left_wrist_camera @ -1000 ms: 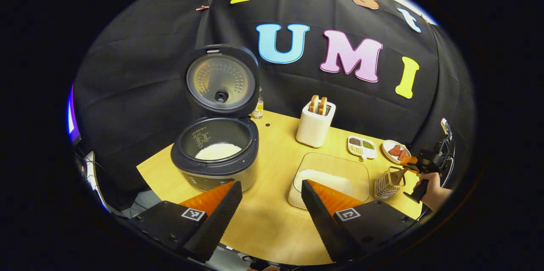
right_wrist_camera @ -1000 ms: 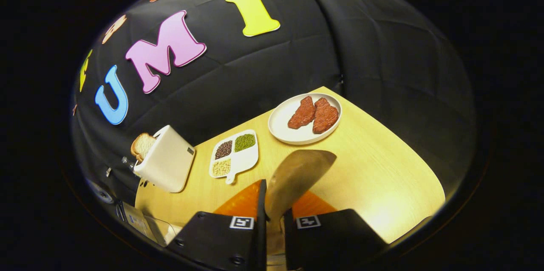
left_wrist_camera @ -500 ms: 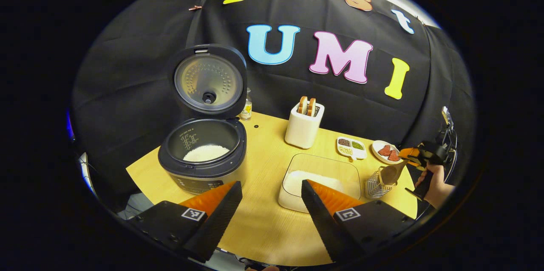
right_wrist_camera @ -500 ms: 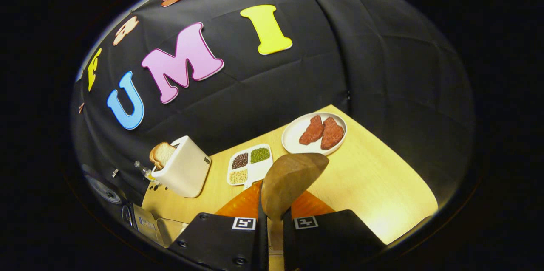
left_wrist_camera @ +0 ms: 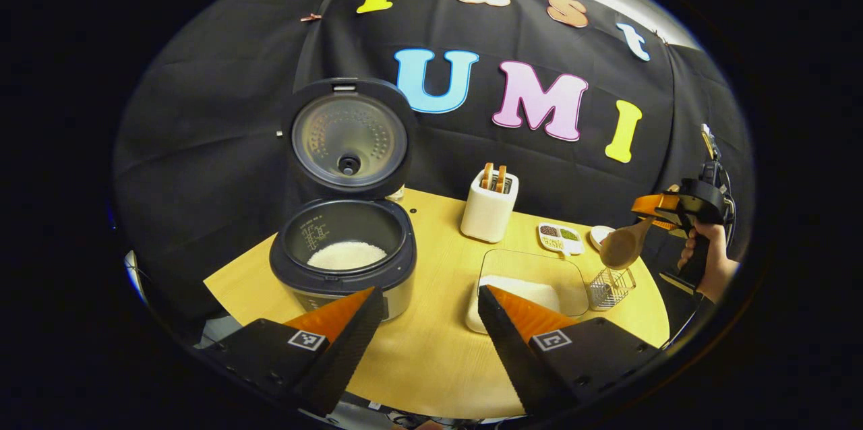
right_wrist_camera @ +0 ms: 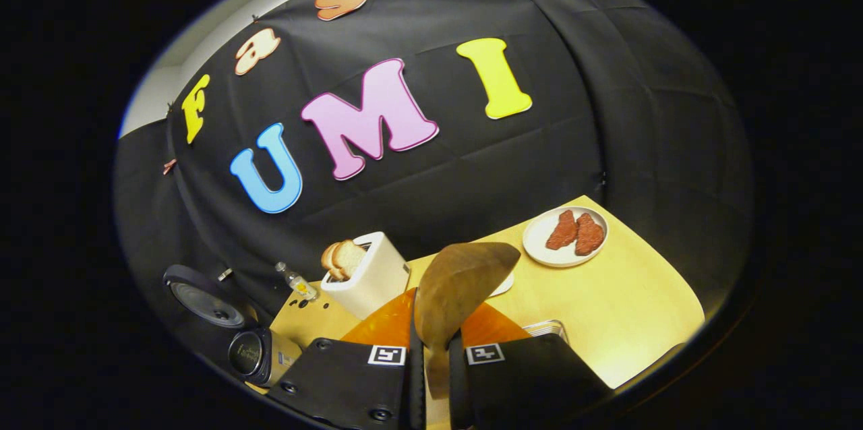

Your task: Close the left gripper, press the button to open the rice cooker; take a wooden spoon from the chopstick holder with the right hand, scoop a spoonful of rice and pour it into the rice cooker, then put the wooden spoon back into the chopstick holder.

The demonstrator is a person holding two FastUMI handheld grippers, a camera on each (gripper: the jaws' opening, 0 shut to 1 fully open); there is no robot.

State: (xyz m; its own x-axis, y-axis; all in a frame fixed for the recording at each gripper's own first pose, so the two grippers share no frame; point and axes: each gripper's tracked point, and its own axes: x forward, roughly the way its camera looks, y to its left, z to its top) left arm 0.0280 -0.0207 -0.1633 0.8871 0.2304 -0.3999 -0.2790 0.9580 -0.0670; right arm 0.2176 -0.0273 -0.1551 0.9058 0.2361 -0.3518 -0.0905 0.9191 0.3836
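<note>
A brown wooden spoon (right_wrist_camera: 458, 285) is clamped between the right gripper (right_wrist_camera: 431, 349)'s fingers.

In the left gripper view it is held above the wire chopstick holder (left_wrist_camera: 610, 286), right of the open dark rice cooker (left_wrist_camera: 344, 261); the left gripper (left_wrist_camera: 425, 322) is spread, empty.

Setting: staged kitchen inside a recording booth. Evidence: black cloth wall (left_wrist_camera: 222, 113) behind a wooden tabletop (left_wrist_camera: 431, 362); rice cooker (left_wrist_camera: 344, 261), toaster (left_wrist_camera: 490, 211) with bread, plate of meat (right_wrist_camera: 565, 236), divided dish of beans (left_wrist_camera: 559, 236), wire chopstick holder (left_wrist_camera: 611, 283)
</note>
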